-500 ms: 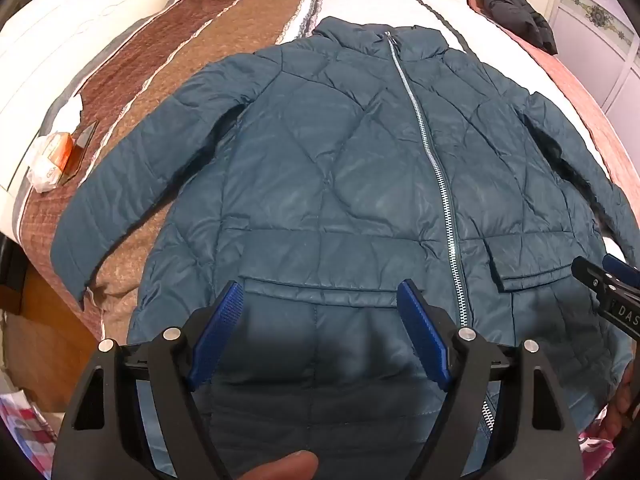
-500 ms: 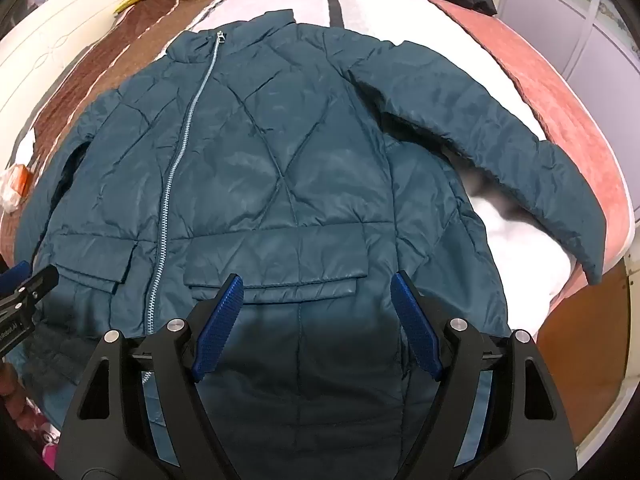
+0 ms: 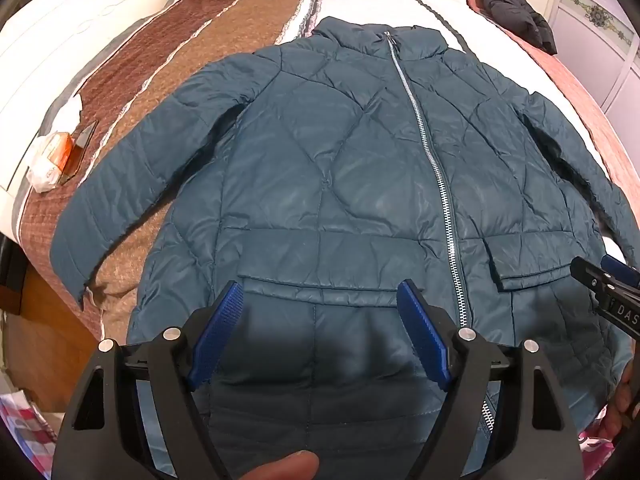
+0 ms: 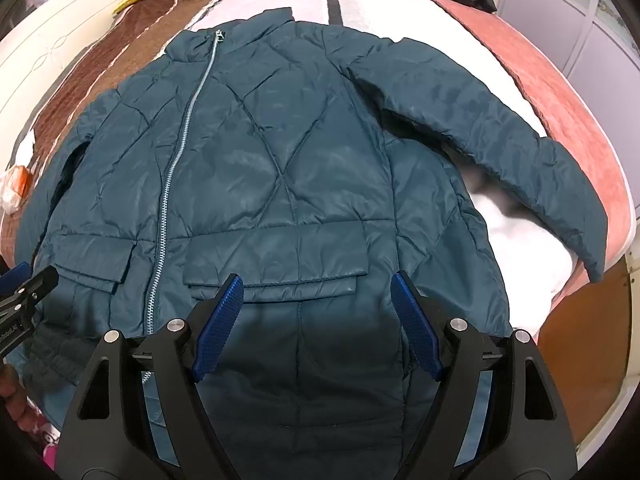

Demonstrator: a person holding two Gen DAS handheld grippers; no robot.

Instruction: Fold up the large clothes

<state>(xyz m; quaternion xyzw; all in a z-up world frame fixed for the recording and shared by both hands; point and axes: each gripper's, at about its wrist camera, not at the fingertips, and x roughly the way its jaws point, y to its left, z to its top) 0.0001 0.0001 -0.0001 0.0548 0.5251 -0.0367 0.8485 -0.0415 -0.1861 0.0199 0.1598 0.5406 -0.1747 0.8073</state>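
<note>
A dark teal quilted jacket [image 3: 340,184] lies flat on the bed, front up, zipped, collar far from me, both sleeves spread out to the sides. It also fills the right wrist view [image 4: 288,184]. My left gripper [image 3: 320,336] is open and empty, hovering over the jacket's lower left panel near the hem. My right gripper [image 4: 316,328] is open and empty over the lower right panel, below the flap pocket [image 4: 276,264]. The right gripper's tip shows at the right edge of the left wrist view [image 3: 608,292]. The left gripper's tip shows at the left edge of the right wrist view [image 4: 24,292].
The bed has a brown, white and pink striped cover [image 3: 168,44]. A black garment [image 3: 512,12] lies at the far right corner. A small white and orange packet [image 3: 52,156] sits left of the left sleeve. The wooden bed frame [image 4: 580,344] shows at the right.
Both grippers have drawn back slightly, so the jacket sits a little farther out in both views. Jaws stay open.
</note>
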